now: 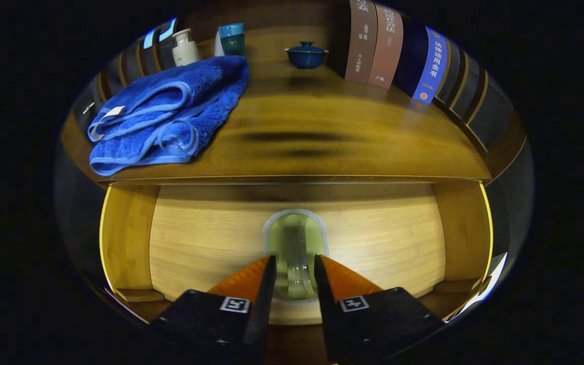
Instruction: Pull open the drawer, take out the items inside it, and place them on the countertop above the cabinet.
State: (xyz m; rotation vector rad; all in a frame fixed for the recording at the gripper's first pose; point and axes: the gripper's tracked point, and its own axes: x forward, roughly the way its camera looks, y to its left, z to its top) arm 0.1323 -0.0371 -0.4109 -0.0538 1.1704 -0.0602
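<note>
The pale wooden drawer front [211, 243] sits in the cabinet just under the countertop [322, 137] and looks closed. At its middle is an oval recess with a clear upright handle [296, 253]. My gripper [295, 263] has its two fingers close on either side of that handle, pressing on it. A folded blue towel [170, 116] lies on the countertop, beyond the fingers and off to the left. The inside of the drawer is hidden.
At the back of the countertop stand a white bottle [184, 48], a teal cup [232, 39] and a blue lidded bowl [306, 55]. A row of books [388, 48] lines the right side. Darker cabinet side panels [127, 238] flank the drawer.
</note>
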